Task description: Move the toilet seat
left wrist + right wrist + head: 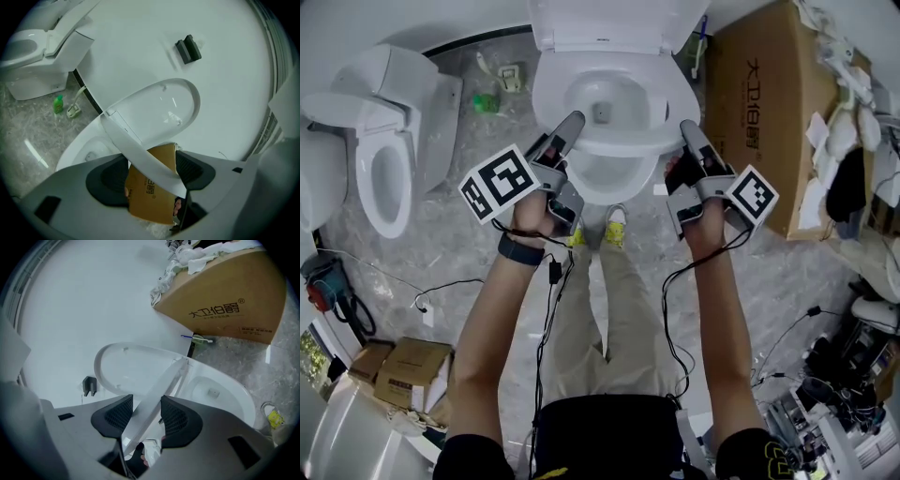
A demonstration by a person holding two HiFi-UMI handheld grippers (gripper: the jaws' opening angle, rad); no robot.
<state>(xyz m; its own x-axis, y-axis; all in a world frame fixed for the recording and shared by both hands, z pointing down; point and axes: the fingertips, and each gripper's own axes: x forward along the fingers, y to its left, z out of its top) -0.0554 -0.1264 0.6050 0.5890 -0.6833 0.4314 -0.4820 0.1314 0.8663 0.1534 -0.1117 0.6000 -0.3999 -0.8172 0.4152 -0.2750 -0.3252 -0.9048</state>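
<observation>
The white toilet seat ring [619,147] is tilted up off the bowl [609,180], with the lid [600,28] standing upright behind it. My left gripper [568,127] holds the ring's left side and my right gripper [688,131] its right side. In the left gripper view the seat [140,154] crosses slantwise between the jaws of the left gripper [154,173], touching both pads. The right gripper view shows the seat's rim [154,394] edge-on, filling the gap between the pads of the right gripper [147,416].
A second toilet [384,169] stands at the left. A large cardboard box [759,103] sits close to the right of the bowl. A green bottle [485,103] lies on the marble floor behind. Cables, small boxes [408,370] and clutter [853,356] surround the person's feet [616,225].
</observation>
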